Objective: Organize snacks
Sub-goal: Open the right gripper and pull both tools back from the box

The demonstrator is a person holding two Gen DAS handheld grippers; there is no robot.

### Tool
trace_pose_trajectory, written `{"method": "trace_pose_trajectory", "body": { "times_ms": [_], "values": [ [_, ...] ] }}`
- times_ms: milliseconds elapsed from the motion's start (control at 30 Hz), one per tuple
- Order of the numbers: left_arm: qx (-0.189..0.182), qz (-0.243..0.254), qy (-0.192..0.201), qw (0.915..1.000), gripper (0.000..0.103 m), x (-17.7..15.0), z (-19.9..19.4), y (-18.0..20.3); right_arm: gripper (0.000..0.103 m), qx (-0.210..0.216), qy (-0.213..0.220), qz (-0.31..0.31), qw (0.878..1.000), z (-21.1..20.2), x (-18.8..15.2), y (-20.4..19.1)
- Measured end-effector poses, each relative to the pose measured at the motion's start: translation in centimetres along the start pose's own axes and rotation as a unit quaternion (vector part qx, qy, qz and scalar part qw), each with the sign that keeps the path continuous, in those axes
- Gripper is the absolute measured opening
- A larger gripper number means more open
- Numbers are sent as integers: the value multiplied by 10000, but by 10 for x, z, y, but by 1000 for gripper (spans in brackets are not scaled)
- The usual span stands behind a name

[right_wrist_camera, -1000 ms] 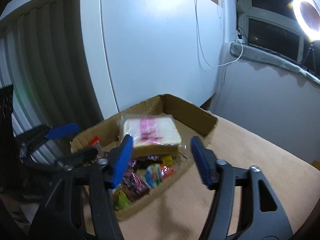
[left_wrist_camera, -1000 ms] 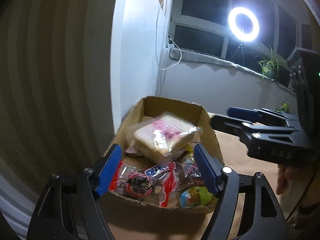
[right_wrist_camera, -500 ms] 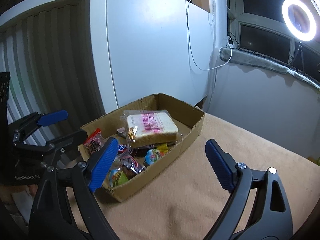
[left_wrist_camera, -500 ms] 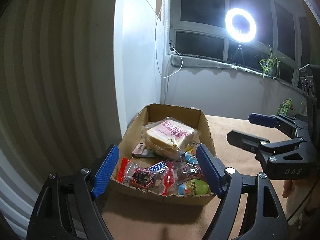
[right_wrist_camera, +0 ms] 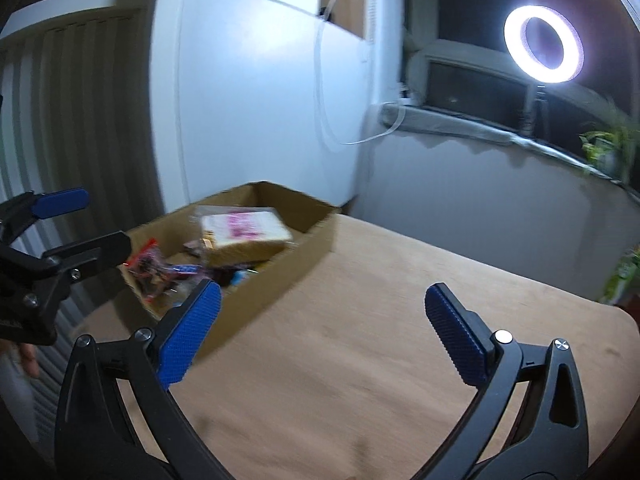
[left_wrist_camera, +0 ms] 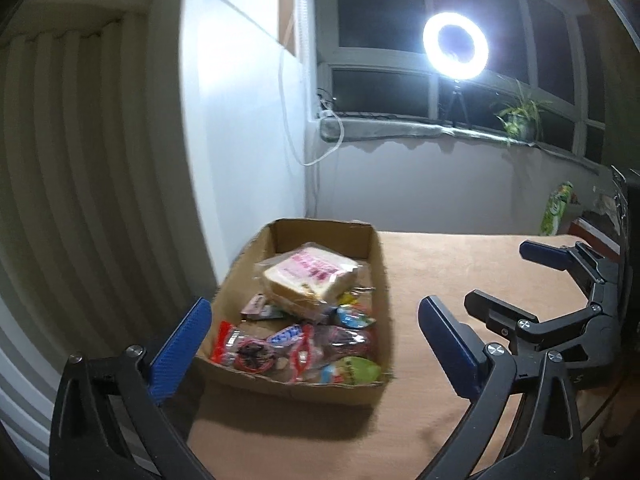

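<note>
left black two-finger gripper with blue pads (left_wrist_camera: 314, 336): jaws wide, empty | right matching gripper (right_wrist_camera: 322, 320): jaws wide, empty | both pulled back within 1 s from brown cardboard box (left_wrist_camera: 376, 280) | clear-wrapped sliced bread (left_wrist_camera: 310, 280) tops packets inside | judgement: packing likely finished.

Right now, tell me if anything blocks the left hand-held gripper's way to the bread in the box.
Nothing visible does. The left hand-held gripper is open, empty and short of the box. The bread lies on top of the other snacks, uncovered; only the low near wall sits between, easily cleared from above.
</note>
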State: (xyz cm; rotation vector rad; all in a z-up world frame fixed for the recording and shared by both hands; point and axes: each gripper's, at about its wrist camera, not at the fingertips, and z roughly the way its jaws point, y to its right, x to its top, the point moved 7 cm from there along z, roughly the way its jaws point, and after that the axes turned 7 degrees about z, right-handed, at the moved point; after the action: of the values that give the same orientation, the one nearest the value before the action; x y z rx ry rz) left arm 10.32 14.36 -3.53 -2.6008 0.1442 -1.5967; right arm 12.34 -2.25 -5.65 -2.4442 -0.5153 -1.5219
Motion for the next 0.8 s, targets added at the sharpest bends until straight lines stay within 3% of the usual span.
{"method": "trace_pose_trajectory", "body": {
  "times_ms": [167,567,800],
  "values": [
    [-249,172,-64,9995,103,4,2,32,103,-366,91,346,9987,-18,-10,37],
    [-662,35,-54,9978,103,3,4,109,103,-1207,212,776,9894,-73,-35,114],
    [-994,57,-104,9950,103,-2,0,142,103,-1448,184,1104,9831,-88,-49,148]
  ]
}}
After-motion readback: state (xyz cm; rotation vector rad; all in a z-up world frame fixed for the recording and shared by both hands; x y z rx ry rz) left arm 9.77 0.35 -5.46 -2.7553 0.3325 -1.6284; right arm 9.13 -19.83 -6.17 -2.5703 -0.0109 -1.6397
